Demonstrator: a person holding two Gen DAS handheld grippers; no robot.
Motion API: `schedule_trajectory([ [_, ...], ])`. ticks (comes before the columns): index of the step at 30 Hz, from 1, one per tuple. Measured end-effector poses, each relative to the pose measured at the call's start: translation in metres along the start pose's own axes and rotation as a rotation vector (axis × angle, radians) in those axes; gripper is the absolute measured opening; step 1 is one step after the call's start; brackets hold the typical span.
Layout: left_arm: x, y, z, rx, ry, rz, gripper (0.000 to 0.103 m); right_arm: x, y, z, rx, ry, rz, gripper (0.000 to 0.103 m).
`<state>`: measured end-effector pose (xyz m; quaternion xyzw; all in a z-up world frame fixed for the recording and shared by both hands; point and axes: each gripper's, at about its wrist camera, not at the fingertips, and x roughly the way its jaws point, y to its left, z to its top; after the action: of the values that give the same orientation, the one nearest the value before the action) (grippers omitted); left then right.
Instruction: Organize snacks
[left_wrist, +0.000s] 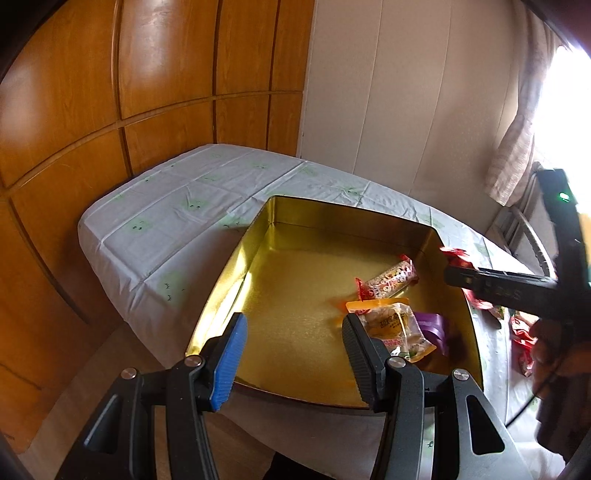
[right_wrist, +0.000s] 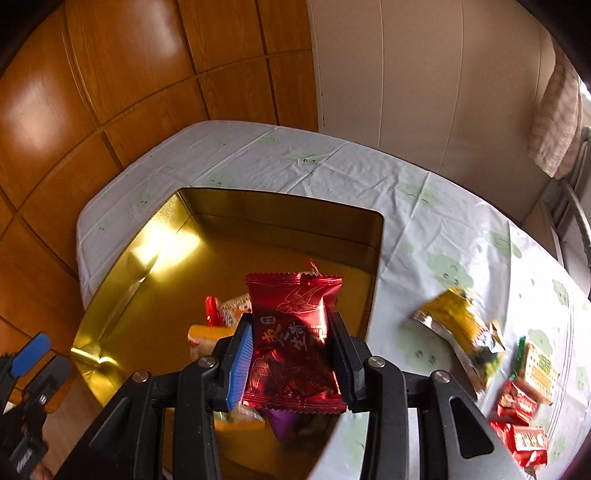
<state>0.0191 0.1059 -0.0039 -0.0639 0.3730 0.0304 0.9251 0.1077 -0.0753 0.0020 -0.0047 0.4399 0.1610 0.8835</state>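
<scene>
A gold tin (left_wrist: 347, 210) (right_wrist: 280, 206) stands open on the tablecloth. Inside it lie a red-and-white packet (left_wrist: 389, 280), an orange-topped clear packet (left_wrist: 395, 325) and a purple packet (left_wrist: 434, 328). My right gripper (right_wrist: 291, 321) is shut on a shiny red snack packet (right_wrist: 295, 332), held upright above the tin's right side. In the left wrist view that gripper (left_wrist: 465, 277) reaches in over the tin's right wall with the red packet (left_wrist: 456, 256) at its tip. My left gripper (left_wrist: 295, 325) hangs open over the tin's near edge, nothing between its fingers.
Loose snacks lie on the tablecloth (right_wrist: 406, 221) right of the tin: a yellow packet (right_wrist: 461, 328), a green-and-beige packet (right_wrist: 537, 365) and red packets (right_wrist: 517, 424). Wooden cabinet doors (left_wrist: 147, 92) stand behind the table. A metal chair back (left_wrist: 532, 236) is at the right.
</scene>
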Motion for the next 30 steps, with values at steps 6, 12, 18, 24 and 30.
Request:
schedule_trajectory([
  [6,0.001,0.008,-0.001,-0.013,0.000,0.012,0.054,0.032,0.007,0.006,-0.006,0.068,-0.003,0.043],
  [12,0.002,0.013,-0.004,-0.022,0.007,0.017,0.054,0.031,0.004,-0.003,0.004,0.050,0.007,0.043],
  [18,0.004,0.012,-0.005,-0.024,0.010,0.018,0.054,0.004,-0.008,-0.015,0.028,-0.012,0.017,0.043],
  [24,0.002,0.002,-0.007,0.002,0.008,0.006,0.054,-0.029,-0.029,-0.032,0.030,-0.068,-0.010,0.043],
  [30,0.001,-0.011,-0.007,0.041,0.005,-0.007,0.054,-0.056,-0.061,-0.050,0.033,-0.095,-0.068,0.043],
])
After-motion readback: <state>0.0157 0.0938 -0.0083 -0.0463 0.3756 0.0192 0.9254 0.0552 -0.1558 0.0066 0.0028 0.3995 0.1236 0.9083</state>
